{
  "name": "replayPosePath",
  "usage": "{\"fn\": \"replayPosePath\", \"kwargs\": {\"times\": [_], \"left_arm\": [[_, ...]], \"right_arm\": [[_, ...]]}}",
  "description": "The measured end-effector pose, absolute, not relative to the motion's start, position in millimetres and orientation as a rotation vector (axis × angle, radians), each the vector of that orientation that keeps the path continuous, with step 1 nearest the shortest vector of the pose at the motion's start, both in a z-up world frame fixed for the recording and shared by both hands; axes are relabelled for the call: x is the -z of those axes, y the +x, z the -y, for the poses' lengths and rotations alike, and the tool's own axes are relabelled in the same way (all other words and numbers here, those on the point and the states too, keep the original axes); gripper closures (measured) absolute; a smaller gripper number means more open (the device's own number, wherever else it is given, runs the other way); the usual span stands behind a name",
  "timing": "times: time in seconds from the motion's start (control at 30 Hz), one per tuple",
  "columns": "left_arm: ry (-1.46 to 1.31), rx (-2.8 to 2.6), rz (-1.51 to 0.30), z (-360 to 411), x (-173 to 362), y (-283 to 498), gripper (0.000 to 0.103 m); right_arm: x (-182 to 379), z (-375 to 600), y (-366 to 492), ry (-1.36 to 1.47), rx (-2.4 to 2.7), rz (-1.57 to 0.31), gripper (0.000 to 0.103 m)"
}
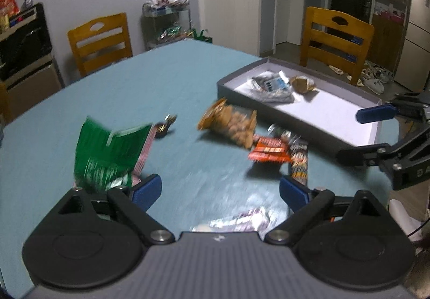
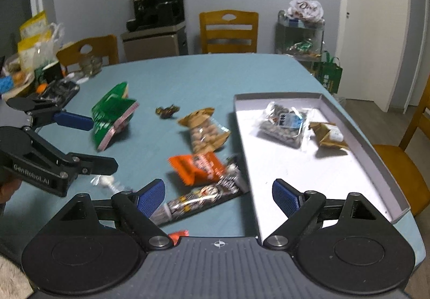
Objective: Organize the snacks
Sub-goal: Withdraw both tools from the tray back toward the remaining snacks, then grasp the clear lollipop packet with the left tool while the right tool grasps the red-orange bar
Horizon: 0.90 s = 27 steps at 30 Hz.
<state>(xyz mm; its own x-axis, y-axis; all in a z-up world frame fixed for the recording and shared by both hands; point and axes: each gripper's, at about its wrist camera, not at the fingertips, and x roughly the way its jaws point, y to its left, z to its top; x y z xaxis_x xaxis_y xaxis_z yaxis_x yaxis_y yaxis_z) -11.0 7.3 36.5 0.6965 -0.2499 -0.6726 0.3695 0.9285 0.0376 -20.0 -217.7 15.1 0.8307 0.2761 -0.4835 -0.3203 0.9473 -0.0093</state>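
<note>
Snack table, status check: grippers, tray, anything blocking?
Left gripper and right gripper open, empty. Tray holds two packets; peanut bag, orange packet, green bag outside. Nothing blocking.

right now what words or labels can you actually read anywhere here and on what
"GenRobot.AI": side of the left hand-held gripper.
"Dove": white bag on the shelf, blurry.
"GA": cut-off letters on the right hand-held gripper.
Snack packets on the table: print too blurred to read.
</note>
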Motion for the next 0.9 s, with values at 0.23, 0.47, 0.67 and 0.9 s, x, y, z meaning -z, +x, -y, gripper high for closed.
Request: {"fn": "replayPosePath", "kwargs": {"times": [0.23,0.47,0.67,0.9], "left_arm": [[0.146,0.306,-0.793,-24,-15,-19,0.007],[0.200,0.331,-0.816,-20,-3,-29,0.007],[0.251,0.342,-0.830,-12,5,-32,0.007],[0.256,0.374,-0.839,-8,9,-32,0.007]], "right_arm": [[-1,205,-34,-0.113,-0.336,-0.552,0.015],[16,192,-40,-0.184,-0.380,-0.599,0.013],[23,184,-48,-0.228,-0.454,-0.631,0.012],[23,179,-54,-0.236,-0.558,-0.669,0.016]]}}
